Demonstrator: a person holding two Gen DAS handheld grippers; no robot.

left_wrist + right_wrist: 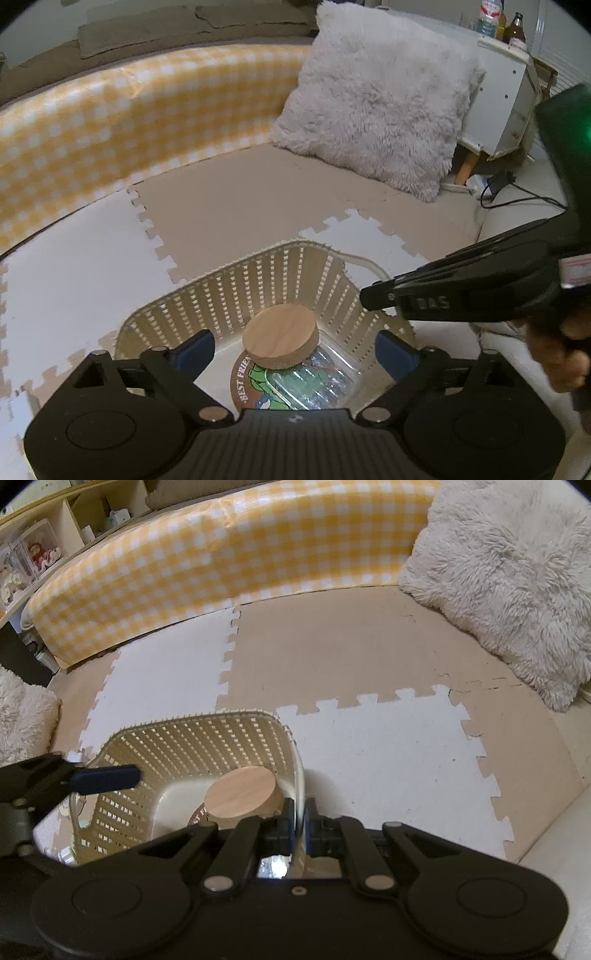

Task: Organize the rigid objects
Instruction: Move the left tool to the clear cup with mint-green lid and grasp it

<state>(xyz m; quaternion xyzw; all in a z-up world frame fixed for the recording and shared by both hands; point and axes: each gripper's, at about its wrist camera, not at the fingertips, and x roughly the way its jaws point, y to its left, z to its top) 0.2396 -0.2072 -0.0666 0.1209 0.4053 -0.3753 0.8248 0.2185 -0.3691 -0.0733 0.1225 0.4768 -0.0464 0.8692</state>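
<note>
A clear glass jar (314, 380) with a round wooden lid (281, 340) and a cartoon turtle label lies inside a beige slatted plastic basket (236, 291) on the foam mat. My left gripper (293, 349) is open, its blue pads on either side of the jar above the basket. In the right wrist view the lid (240, 792) shows inside the basket (192, 738). My right gripper (300, 821) is shut on the basket's right rim. The left gripper's blue finger (107, 777) reaches in from the left.
The floor is beige and white puzzle foam mat (388, 760). A yellow checked padded barrier (229, 554) runs along the back. A fluffy white cushion (376, 99) leans at the right. A white cabinet with bottles (506, 92) and a black cable (517, 199) are at the far right.
</note>
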